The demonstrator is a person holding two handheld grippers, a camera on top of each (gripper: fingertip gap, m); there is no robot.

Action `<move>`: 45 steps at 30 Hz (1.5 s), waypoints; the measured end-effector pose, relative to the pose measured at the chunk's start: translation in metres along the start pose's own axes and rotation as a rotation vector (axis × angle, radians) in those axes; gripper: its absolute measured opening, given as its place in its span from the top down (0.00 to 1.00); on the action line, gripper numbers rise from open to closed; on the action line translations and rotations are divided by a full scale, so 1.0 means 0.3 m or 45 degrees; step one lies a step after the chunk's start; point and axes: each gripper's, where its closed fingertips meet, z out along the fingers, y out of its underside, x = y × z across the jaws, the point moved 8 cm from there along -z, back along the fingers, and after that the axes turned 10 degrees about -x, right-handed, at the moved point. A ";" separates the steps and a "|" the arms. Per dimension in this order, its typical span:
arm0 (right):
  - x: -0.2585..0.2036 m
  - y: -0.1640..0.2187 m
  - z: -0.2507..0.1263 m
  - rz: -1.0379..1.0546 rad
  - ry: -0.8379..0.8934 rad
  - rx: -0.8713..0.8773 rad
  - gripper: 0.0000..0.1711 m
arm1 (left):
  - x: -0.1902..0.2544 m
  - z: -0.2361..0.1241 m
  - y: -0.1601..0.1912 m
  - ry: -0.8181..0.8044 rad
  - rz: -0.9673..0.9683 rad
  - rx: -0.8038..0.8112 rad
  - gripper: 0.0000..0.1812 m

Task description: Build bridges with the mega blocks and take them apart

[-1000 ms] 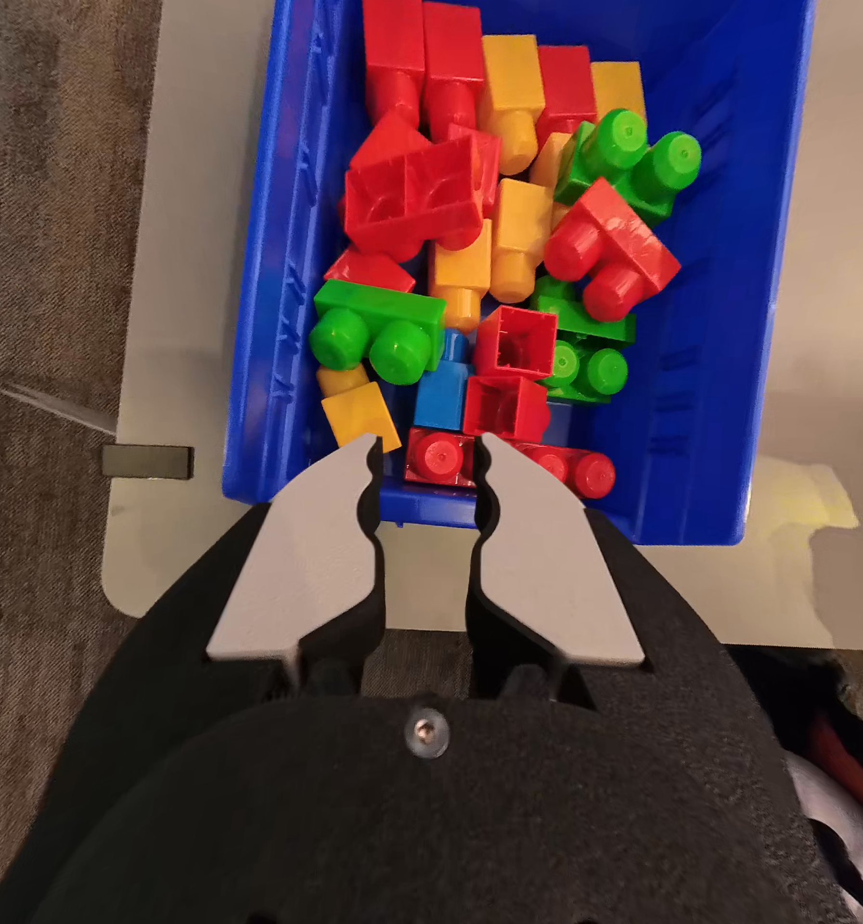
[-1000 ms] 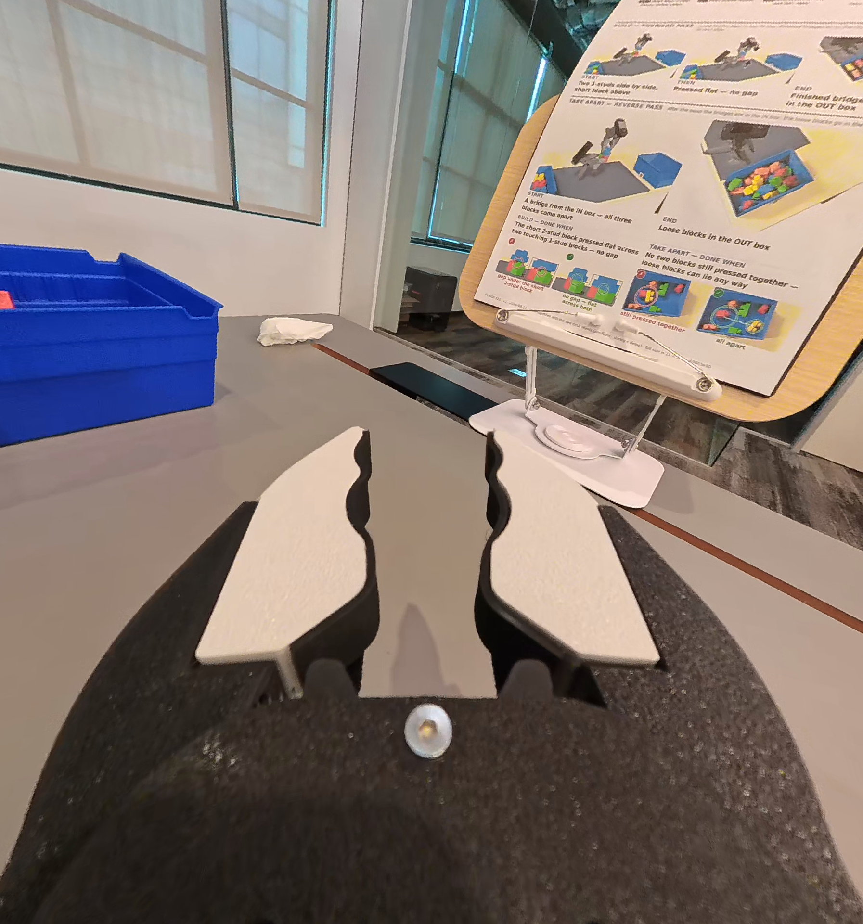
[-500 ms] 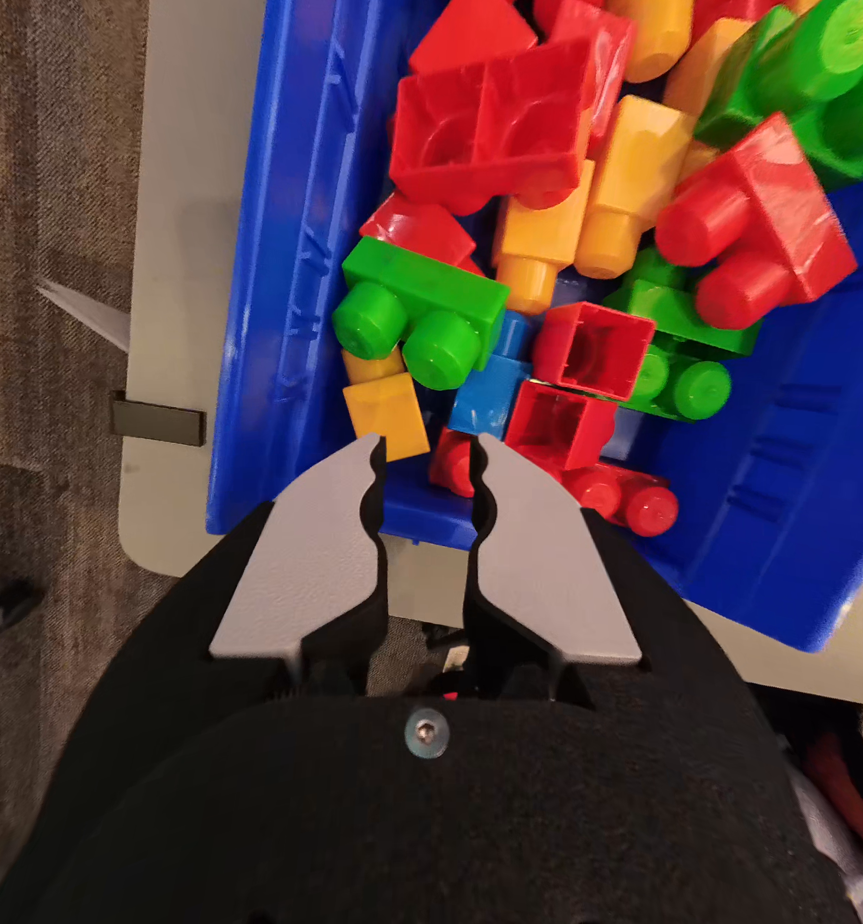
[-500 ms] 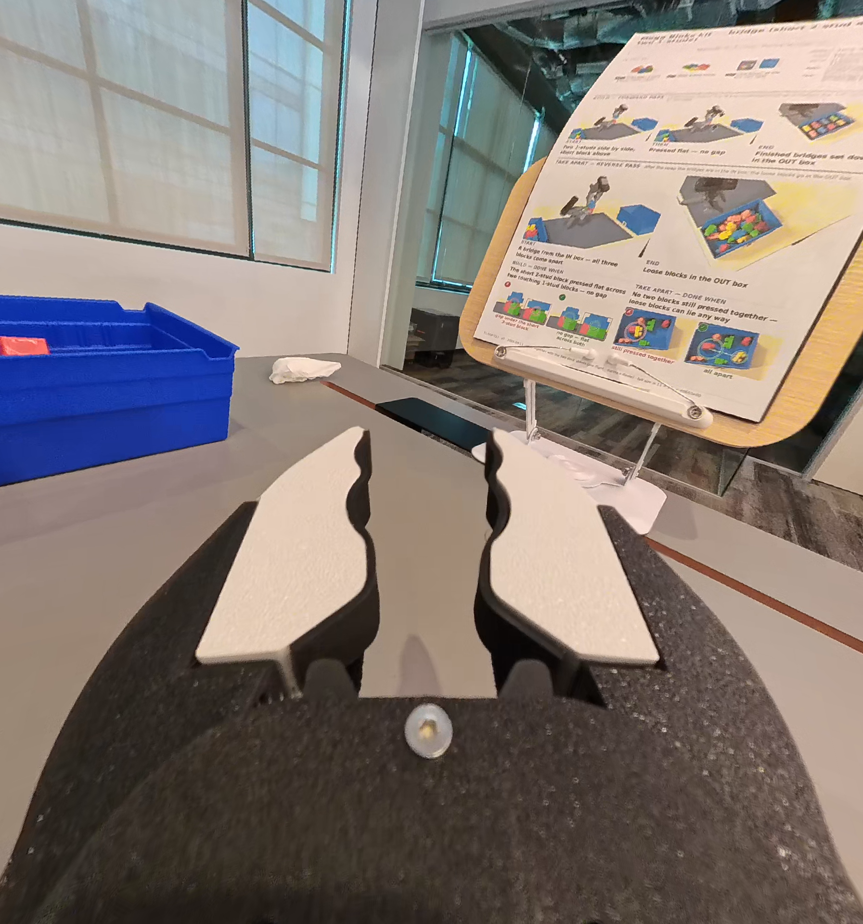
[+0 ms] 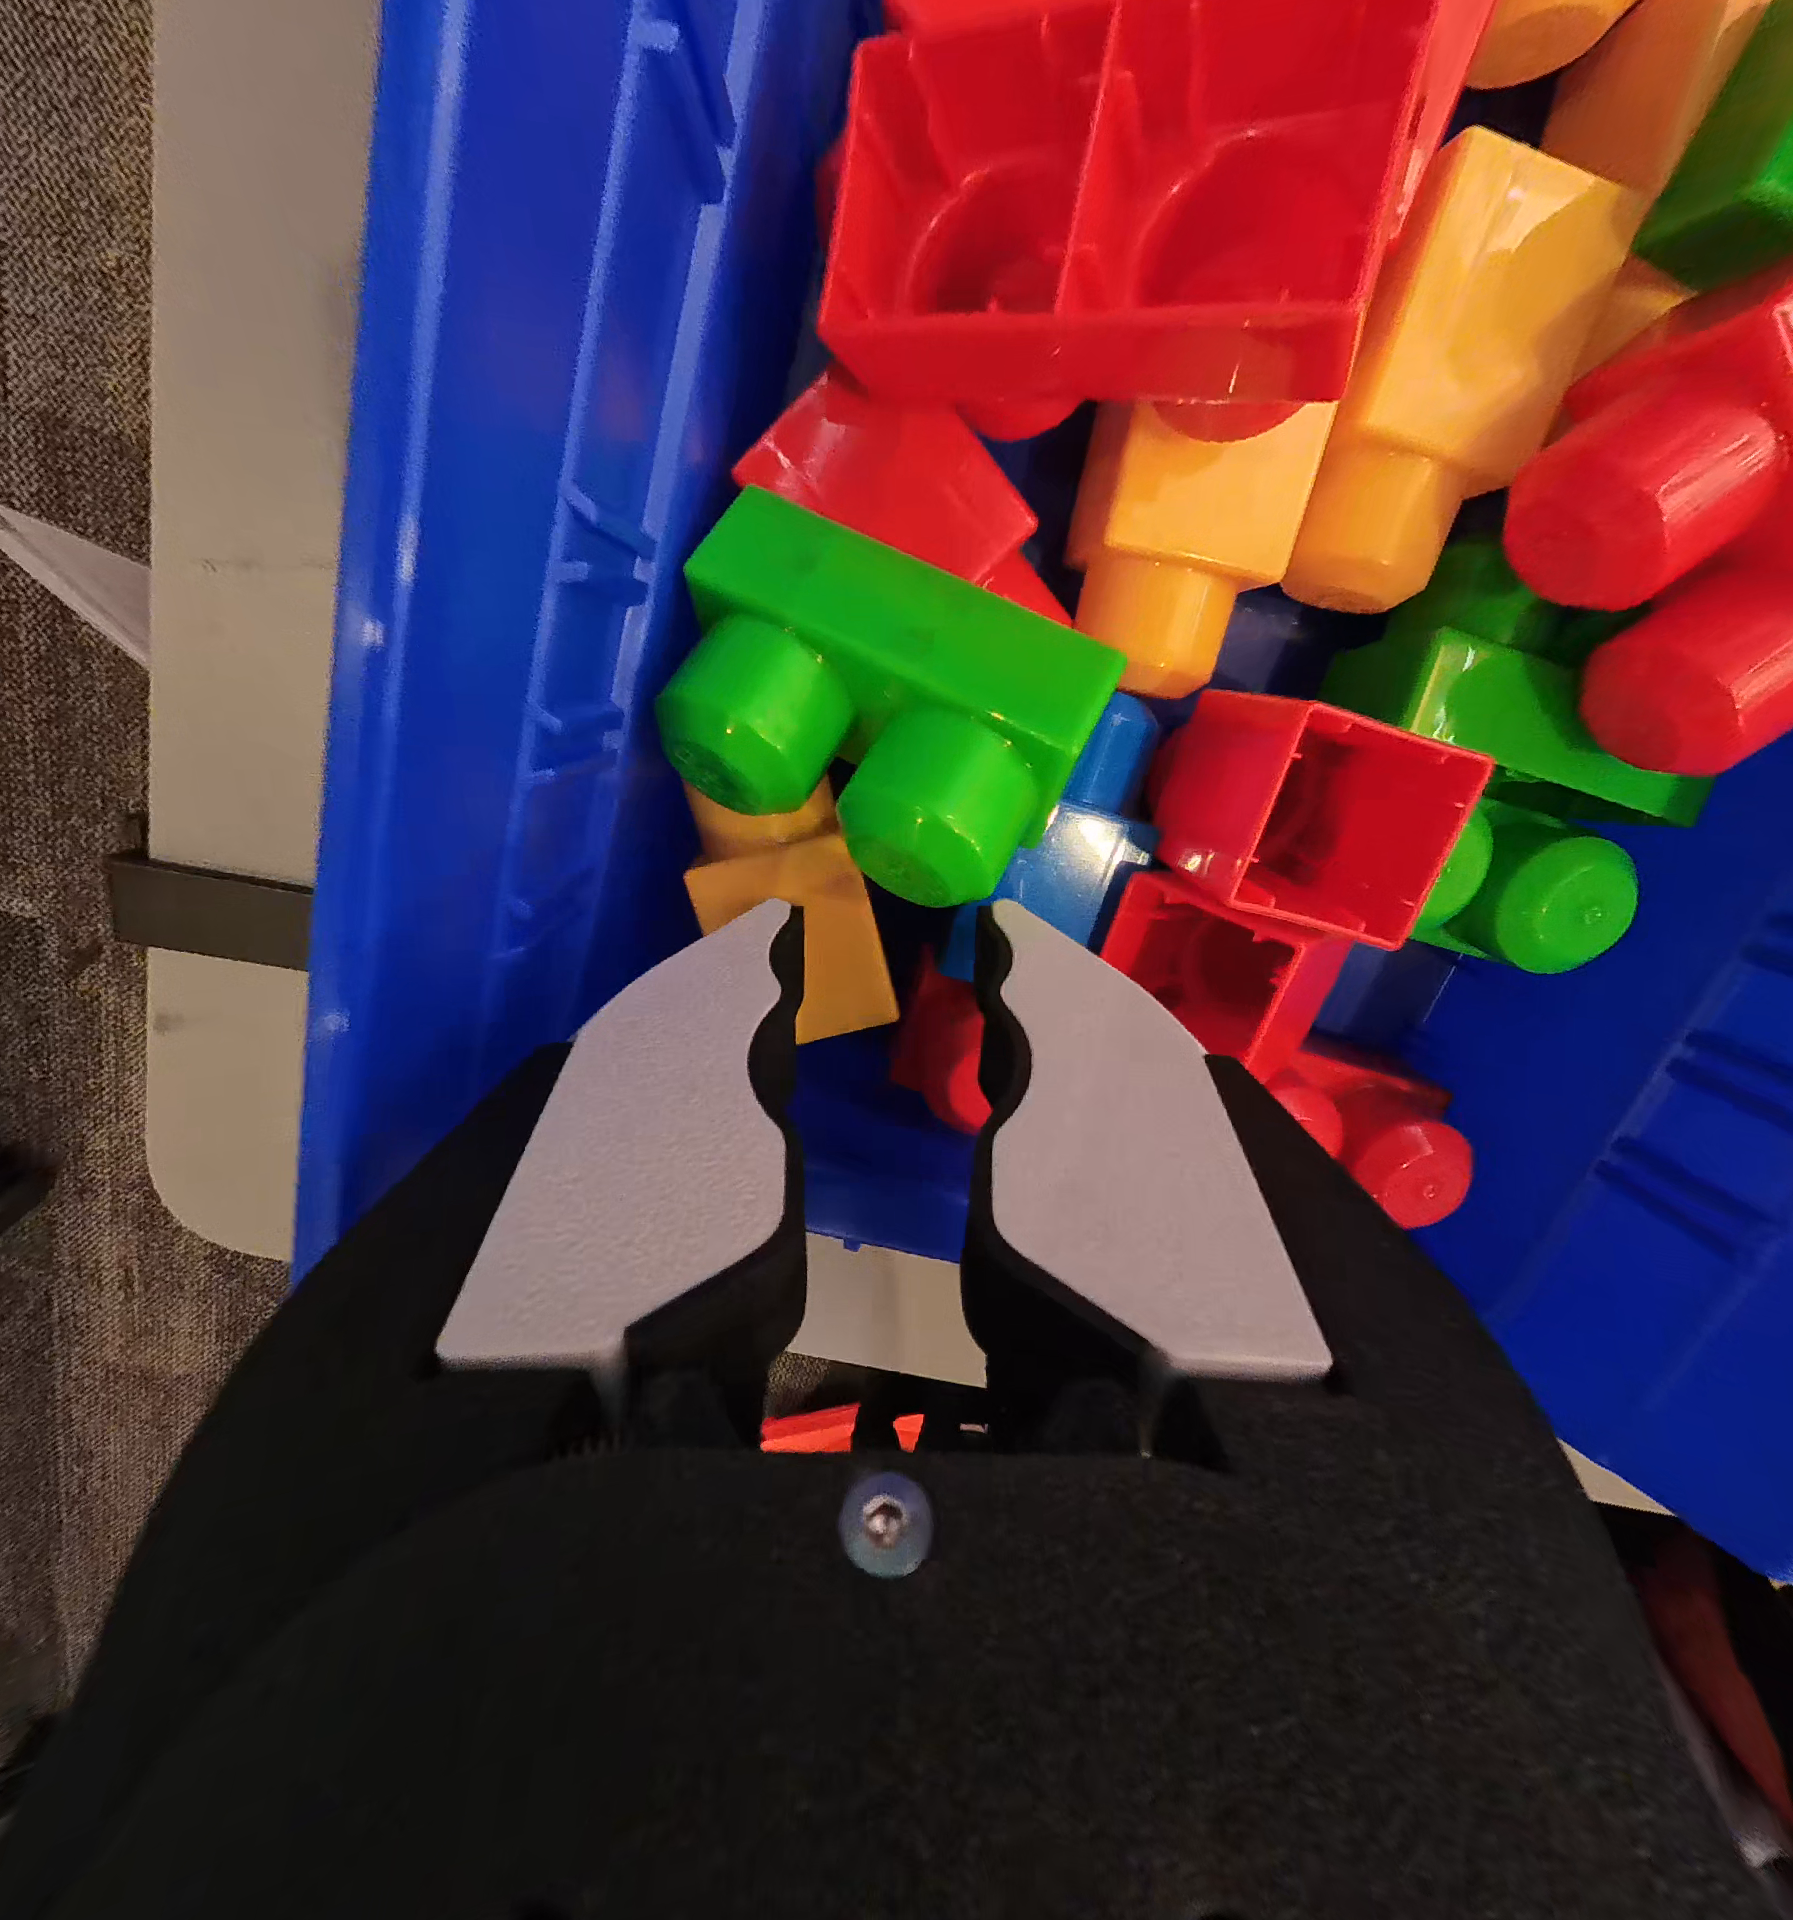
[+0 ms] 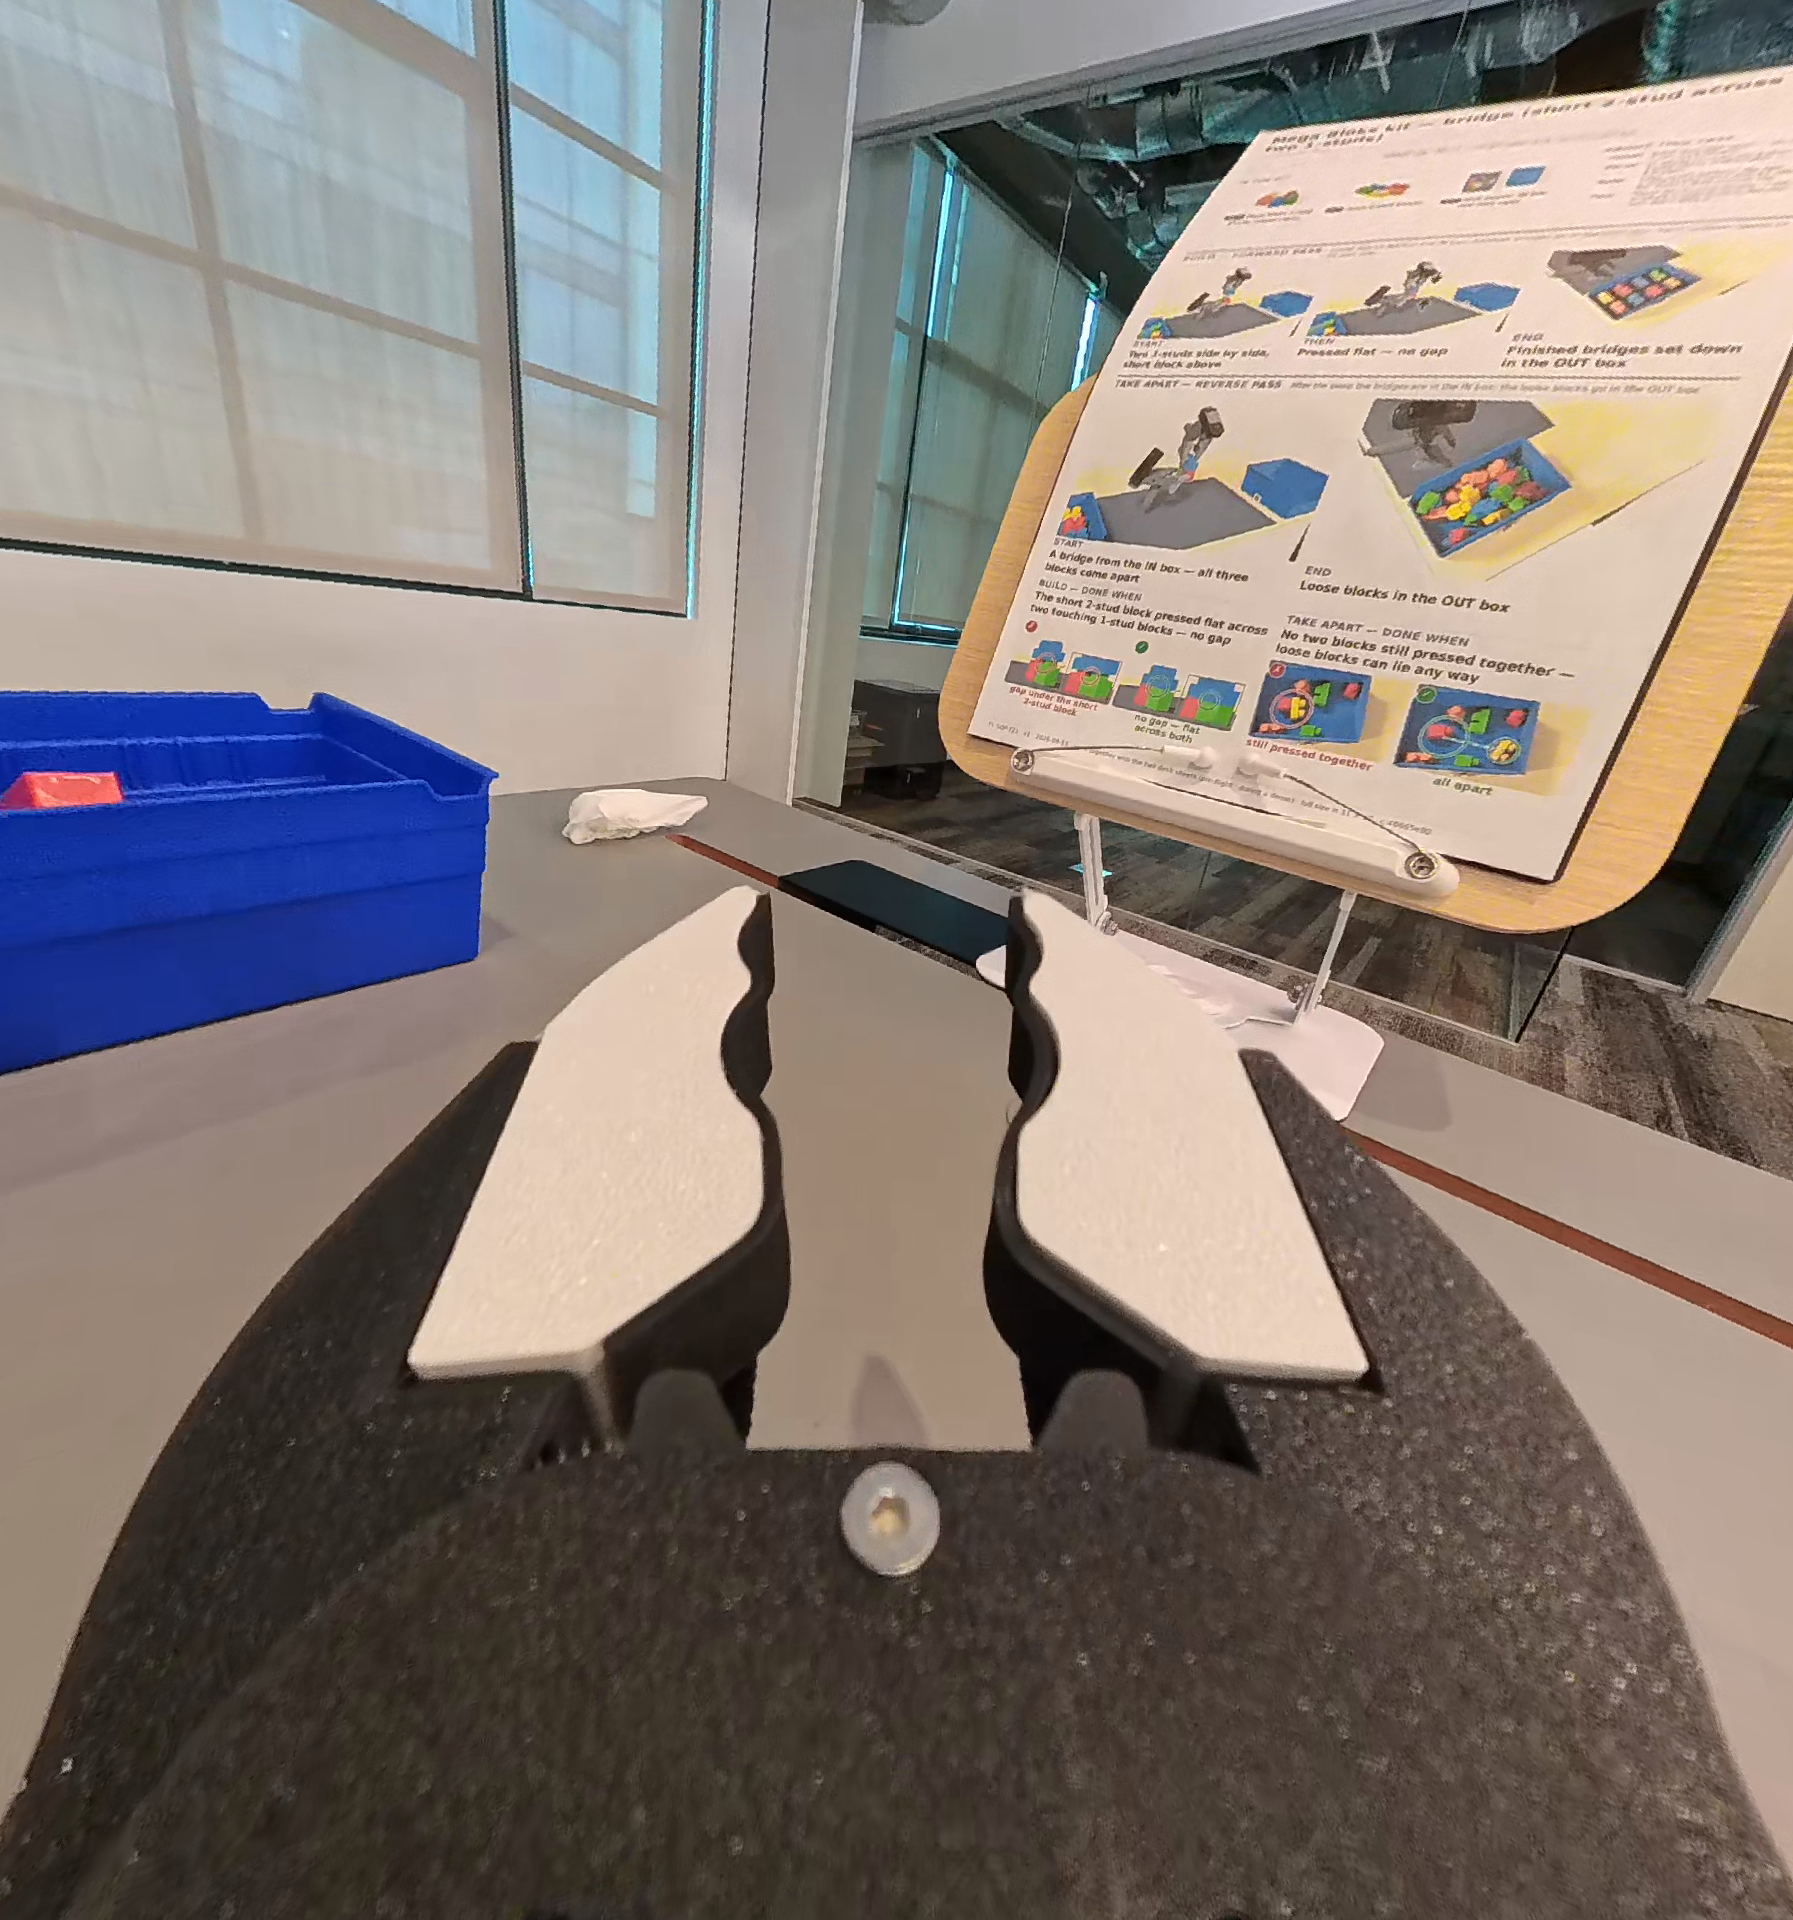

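In the left wrist view a blue bin (image 5: 476, 623) holds several loose mega blocks in red, yellow, green and blue. My left gripper (image 5: 887, 914) is open and empty, its tips just over the bin's near end, right below a green two-stud block (image 5: 892, 675). A yellow block (image 5: 830, 956) lies by the left tip and a blue block (image 5: 1068, 883) by the right tip. My right gripper (image 6: 887, 904) is open and empty above the grey table (image 6: 196, 1195). A second blue bin (image 6: 206, 873) at the left holds a red block (image 6: 61, 790).
An instruction board (image 6: 1422, 520) on a white stand (image 6: 1307, 1029) stands at the table's right. A crumpled white cloth (image 6: 632, 812) and a flat black object (image 6: 892, 909) lie farther back. In the left wrist view the table edge (image 5: 237, 520) and carpet floor (image 5: 30, 727) run along the left.
My left gripper has moved forward and down into the bin, so the blocks look much larger. My right gripper has risen, so the second bin's inside shows more. Both stayed open.
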 end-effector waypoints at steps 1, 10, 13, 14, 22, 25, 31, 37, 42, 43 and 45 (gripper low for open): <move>-0.001 -0.003 -0.002 -0.001 -0.001 0.005 0.75 | -0.001 -0.002 0.001 0.004 0.001 -0.002 0.82; -0.011 -0.007 -0.001 -0.025 -0.016 0.004 0.75 | -0.027 -0.014 0.009 -0.050 -0.051 0.013 0.83; -0.010 -0.006 -0.001 -0.019 -0.021 0.006 0.76 | -0.030 -0.003 0.007 -0.071 -0.082 -0.002 0.81; -0.010 -0.005 -0.001 -0.017 -0.023 0.005 0.76 | -0.030 0.001 0.006 -0.081 -0.093 -0.012 0.79; -0.010 -0.008 -0.004 -0.013 -0.033 0.015 0.76 | -0.023 0.002 -0.005 -0.168 -0.128 -0.027 0.77; -0.008 -0.011 -0.006 -0.001 -0.040 0.024 0.76 | -0.022 0.006 -0.005 -0.174 -0.119 -0.019 0.77; -0.007 -0.015 -0.010 0.009 -0.046 0.040 0.77 | -0.024 0.030 0.005 -0.169 -0.109 -0.025 0.78; -0.005 -0.012 -0.011 0.010 -0.042 0.036 0.77 | -0.021 0.051 0.000 -0.183 -0.077 -0.012 0.80; -0.001 -0.010 -0.011 0.018 -0.039 0.036 0.77 | -0.016 0.053 -0.002 -0.222 -0.046 -0.025 0.80; -0.001 -0.010 -0.011 0.021 -0.041 0.036 0.77 | -0.015 0.053 -0.002 -0.226 -0.048 -0.026 0.80; -0.001 -0.010 -0.011 0.021 -0.041 0.037 0.77 | -0.014 0.053 -0.002 -0.233 -0.041 -0.024 0.80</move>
